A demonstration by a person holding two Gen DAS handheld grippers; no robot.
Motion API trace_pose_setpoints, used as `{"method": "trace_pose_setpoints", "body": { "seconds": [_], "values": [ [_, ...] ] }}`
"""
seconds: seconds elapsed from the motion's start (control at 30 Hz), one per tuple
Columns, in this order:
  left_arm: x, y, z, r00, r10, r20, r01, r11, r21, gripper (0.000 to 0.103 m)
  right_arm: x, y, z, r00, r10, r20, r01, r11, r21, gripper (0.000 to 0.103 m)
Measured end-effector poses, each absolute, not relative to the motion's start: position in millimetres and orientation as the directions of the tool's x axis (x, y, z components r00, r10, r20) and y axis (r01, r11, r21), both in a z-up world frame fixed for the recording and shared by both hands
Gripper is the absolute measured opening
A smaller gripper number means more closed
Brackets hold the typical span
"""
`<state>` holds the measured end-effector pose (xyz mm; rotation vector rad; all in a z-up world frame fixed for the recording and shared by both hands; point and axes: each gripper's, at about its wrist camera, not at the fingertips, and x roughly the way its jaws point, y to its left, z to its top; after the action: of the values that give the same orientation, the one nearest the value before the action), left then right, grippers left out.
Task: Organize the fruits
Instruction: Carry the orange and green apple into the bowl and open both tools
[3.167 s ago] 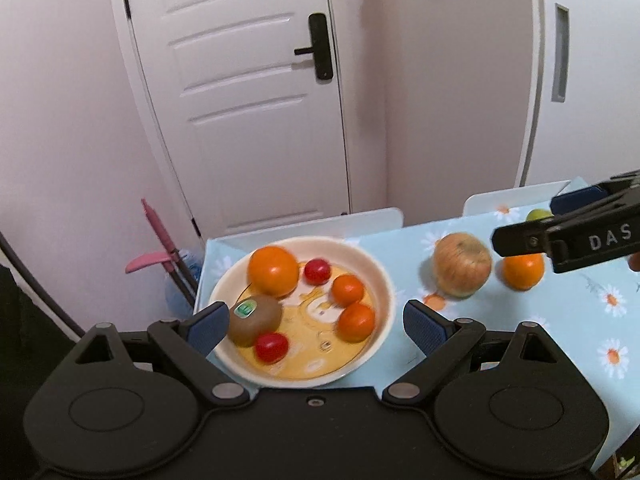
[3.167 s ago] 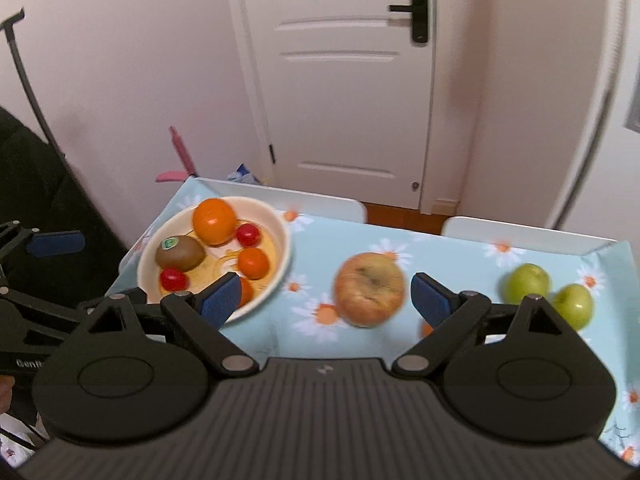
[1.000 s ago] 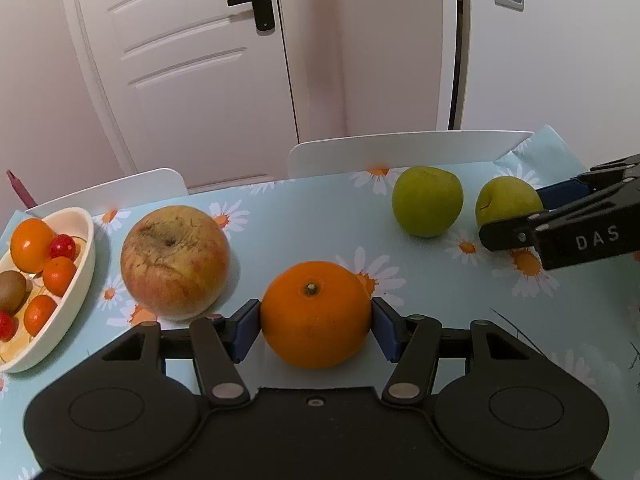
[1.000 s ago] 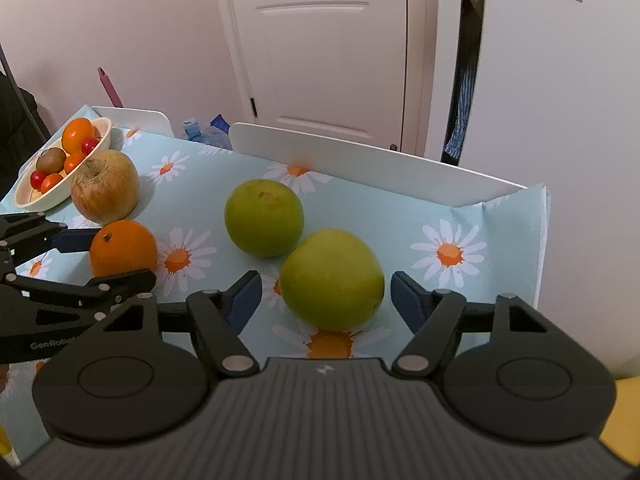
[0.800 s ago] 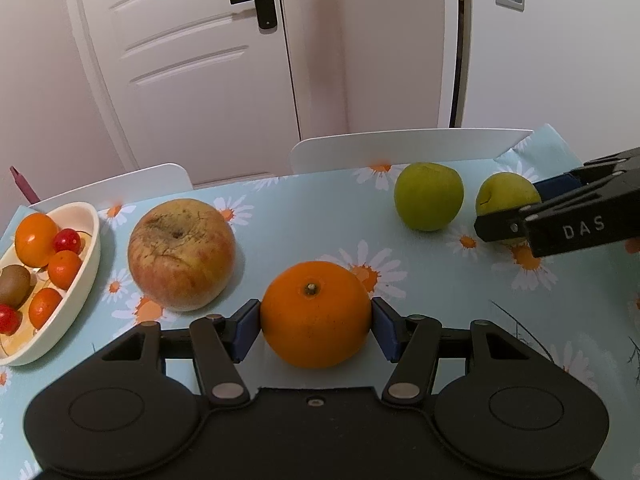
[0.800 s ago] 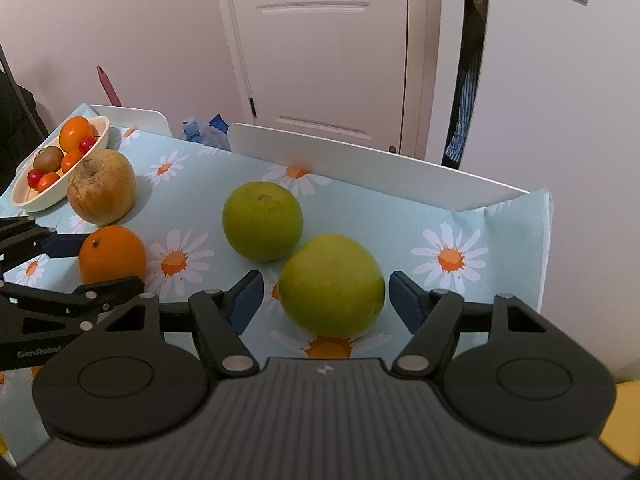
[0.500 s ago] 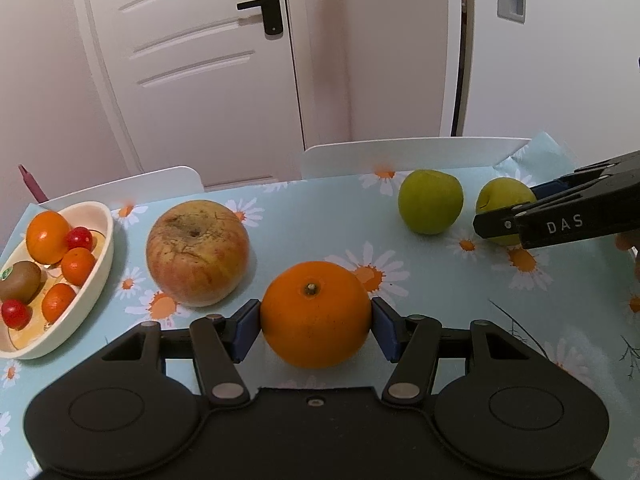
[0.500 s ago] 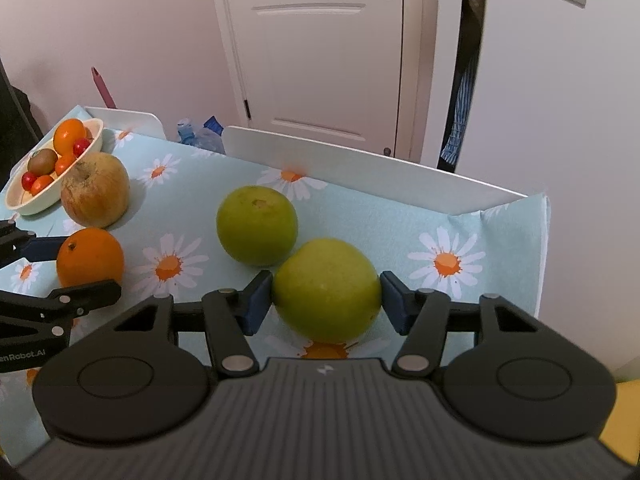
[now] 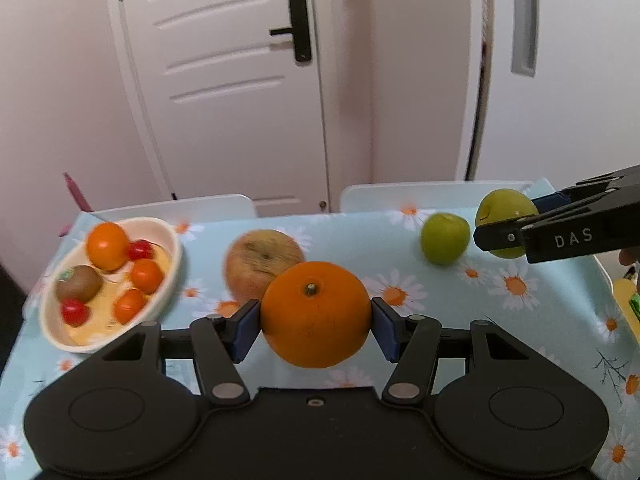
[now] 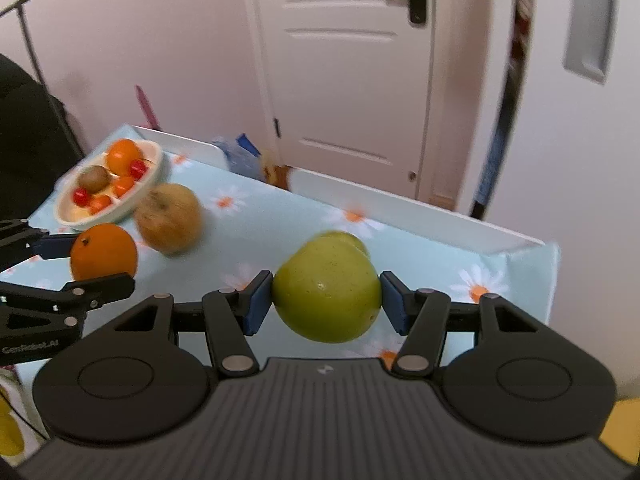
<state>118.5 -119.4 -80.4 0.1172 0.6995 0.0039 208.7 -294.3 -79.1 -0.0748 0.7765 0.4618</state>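
My left gripper [image 9: 316, 324] is shut on an orange [image 9: 316, 314] and holds it above the table; it also shows in the right wrist view [image 10: 104, 252]. My right gripper [image 10: 326, 298] is shut on a green apple [image 10: 326, 290], lifted off the cloth; it also shows in the left wrist view [image 9: 506, 220]. A second green apple [image 9: 444, 238] lies on the table, mostly hidden behind the held one in the right wrist view [image 10: 352, 238]. A large brownish apple [image 9: 260, 262] lies mid-table. A cream bowl [image 9: 168, 268] at the left holds an orange, small tomatoes and a kiwi.
The table [image 9: 520, 320] has a light blue daisy cloth and white raised edges. A white door [image 9: 224, 80] and a wall stand behind it. A pink-handled tool [image 9: 74, 192] leans at the far left. Something yellow [image 9: 626, 304] lies off the right edge.
Both grippers have risen and pulled back with their fruit. The right gripper shut on the green apple and lifted it off the cloth. The bowl is more in view.
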Motion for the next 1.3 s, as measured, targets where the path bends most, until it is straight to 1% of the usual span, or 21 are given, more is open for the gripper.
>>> {"method": "trace_pose_setpoints", "body": {
  "seconds": [0.37, 0.63, 0.93, 1.3],
  "values": [
    [96.3, -51.0, -36.9, 0.802, 0.092, -0.590, -0.010, 0.990, 0.141, 0.063, 188.0, -215.6, -32.3, 0.623, 0.439, -0.648, -0.483, 0.867, 0.123, 0.073],
    [99.1, 14.4, -29.7, 0.798, 0.089, -0.595, 0.008, 0.988, 0.157, 0.063, 189.5, -143.9, -20.7, 0.625, 0.436, -0.647, -0.472, 0.872, 0.131, 0.073],
    [118.8, 76.5, -46.1, 0.781, 0.051, -0.622, 0.084, 0.979, 0.187, 0.063, 201.9, -71.6, -32.3, 0.621, 0.405, -0.671, -0.431, 0.892, 0.140, 0.073],
    [159.1, 111.6, -87.5, 0.736, -0.042, -0.676, 0.234, 0.952, 0.196, 0.063, 220.8, -19.2, -51.7, 0.637, 0.328, -0.697, -0.332, 0.933, 0.136, 0.073]
  ]
}}
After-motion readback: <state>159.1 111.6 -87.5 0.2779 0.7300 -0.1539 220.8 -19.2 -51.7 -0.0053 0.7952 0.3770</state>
